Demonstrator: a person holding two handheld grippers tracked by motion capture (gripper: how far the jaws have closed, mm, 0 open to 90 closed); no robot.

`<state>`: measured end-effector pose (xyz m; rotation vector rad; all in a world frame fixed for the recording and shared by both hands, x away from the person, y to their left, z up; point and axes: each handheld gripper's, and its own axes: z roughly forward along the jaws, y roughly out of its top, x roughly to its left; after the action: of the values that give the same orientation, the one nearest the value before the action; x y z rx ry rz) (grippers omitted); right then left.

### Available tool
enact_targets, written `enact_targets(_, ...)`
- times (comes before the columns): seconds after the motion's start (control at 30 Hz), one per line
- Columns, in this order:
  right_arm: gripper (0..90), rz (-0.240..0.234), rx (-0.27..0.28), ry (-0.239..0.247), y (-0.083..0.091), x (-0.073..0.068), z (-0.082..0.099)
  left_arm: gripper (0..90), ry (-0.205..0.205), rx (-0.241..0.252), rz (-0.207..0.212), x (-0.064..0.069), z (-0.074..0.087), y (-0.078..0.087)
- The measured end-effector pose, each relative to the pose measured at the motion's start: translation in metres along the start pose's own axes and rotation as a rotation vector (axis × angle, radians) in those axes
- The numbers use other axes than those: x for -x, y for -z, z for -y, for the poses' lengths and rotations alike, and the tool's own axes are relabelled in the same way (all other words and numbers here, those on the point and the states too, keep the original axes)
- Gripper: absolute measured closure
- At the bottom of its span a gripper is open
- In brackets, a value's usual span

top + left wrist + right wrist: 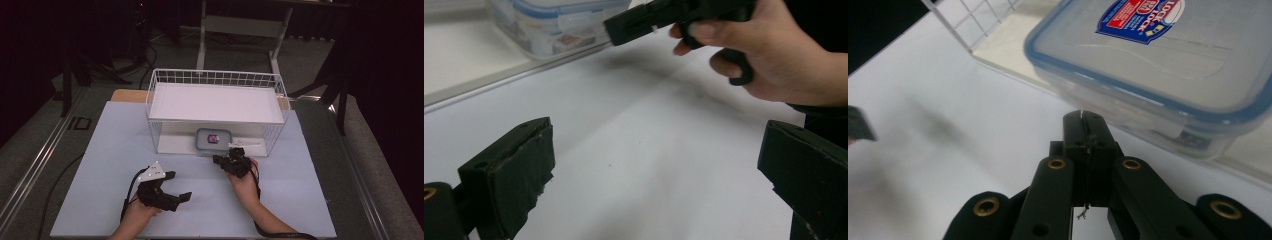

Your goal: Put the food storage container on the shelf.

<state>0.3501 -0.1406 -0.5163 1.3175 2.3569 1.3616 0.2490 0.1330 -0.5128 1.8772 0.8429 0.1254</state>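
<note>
**Gripper status: left spread, right closed and empty**

I read my left gripper (654, 165) as wide apart, jaws bare above the white table sheet (115, 150). My right gripper (1083, 125) has its jaws pressed together with nothing between them, tips just short of the container (1168, 65) directly ahead. Its lid sticker (1142, 15) reads "LOCK & LOCK". Count: one container, one wire basket (216, 80), two grippers. The container sits in the basket's lower level.
</note>
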Motion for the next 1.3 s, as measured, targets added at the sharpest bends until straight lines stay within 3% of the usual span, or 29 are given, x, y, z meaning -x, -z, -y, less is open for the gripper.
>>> enact_targets(0.1,89.9,0.009,0.015,-0.012,-0.005,0.004,-0.002,2.9,-0.014,0.008,-0.005,0.000,-0.001,0.000)
enact_targets(0.3,89.9,0.016,0.022,-0.043,-0.014,0.012,-0.006,2.9,0.002,0.000,-0.005,-0.004,0.003,-0.002)
enact_targets(0.47,89.9,0.030,0.028,-0.030,-0.022,0.013,-0.015,2.9,0.010,0.000,-0.005,-0.006,0.004,-0.001)
enact_targets(0.77,89.9,0.035,0.052,-0.070,-0.029,0.024,-0.028,2.9,0.011,-0.003,-0.001,-0.006,0.006,-0.001)
enact_targets(0.97,89.9,0.045,0.057,-0.071,-0.033,0.023,-0.032,2.9,0.003,-0.006,-0.004,-0.006,0.006,-0.001)
enact_targets(1.03,89.9,0.036,0.039,-0.116,-0.036,0.022,-0.034,2.9,0.006,-0.008,-0.007,-0.006,0.007,-0.001)
enact_targets(1.17,89.9,0.032,0.053,-0.101,-0.040,0.025,-0.041,2.9,0.009,-0.001,-0.007,-0.007,0.008,0.001)
enact_targets(1.2,89.9,0.045,0.020,-0.153,-0.037,0.022,-0.042,2.9,0.009,-0.002,-0.009,-0.007,0.008,0.001)
enact_targets(1.23,89.9,0.041,0.025,-0.149,-0.037,0.023,-0.043,2.9,0.007,-0.005,-0.010,-0.008,0.008,0.001)
enact_targets(1.27,89.9,0.065,0.062,-0.088,-0.039,0.028,-0.043,2.9,0.008,-0.002,-0.010,-0.008,0.008,0.001)
enact_targets(1.3,89.9,0.067,0.054,-0.089,-0.040,0.028,-0.043,2.9,0.012,-0.003,-0.009,-0.008,0.008,0.002)
